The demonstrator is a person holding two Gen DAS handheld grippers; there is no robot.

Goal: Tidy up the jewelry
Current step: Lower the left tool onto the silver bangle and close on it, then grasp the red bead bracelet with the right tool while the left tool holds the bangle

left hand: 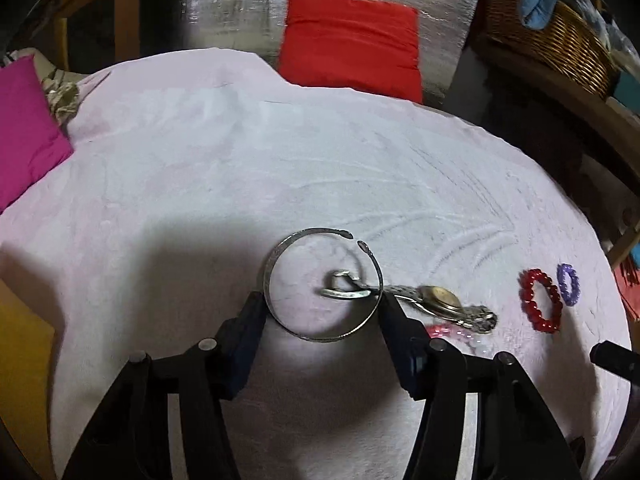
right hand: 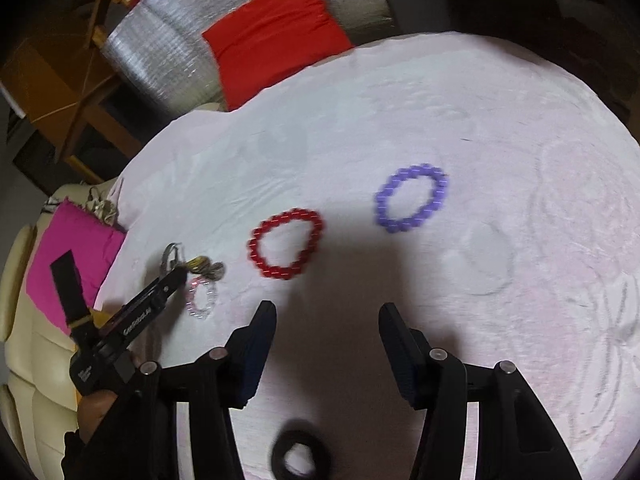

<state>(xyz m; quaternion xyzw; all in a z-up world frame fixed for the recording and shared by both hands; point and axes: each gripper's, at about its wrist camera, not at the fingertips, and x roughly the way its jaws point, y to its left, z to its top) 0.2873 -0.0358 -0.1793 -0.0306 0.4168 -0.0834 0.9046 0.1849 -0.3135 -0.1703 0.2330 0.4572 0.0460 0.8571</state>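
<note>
My left gripper [left hand: 322, 300] has its jaws against both sides of a silver open bangle [left hand: 276, 264] and holds it just above the pink cloth [left hand: 240, 168]. A gold-faced watch [left hand: 440, 298] with a metal strap lies right behind it. A pale pink bead bracelet [left hand: 460, 334] lies by the right finger. A red bead bracelet [right hand: 286, 242] and a purple bead bracelet [right hand: 412, 198] lie ahead of my right gripper [right hand: 328, 324], which is open and empty. A black ring-shaped band [right hand: 300, 456] lies under it.
A red cushion [left hand: 352, 42] and silver foil roll [left hand: 240, 0] sit beyond the cloth's far edge. A magenta cushion [left hand: 24, 128] lies at the left. A wicker basket [left hand: 560, 36] stands at the back right on a wooden shelf.
</note>
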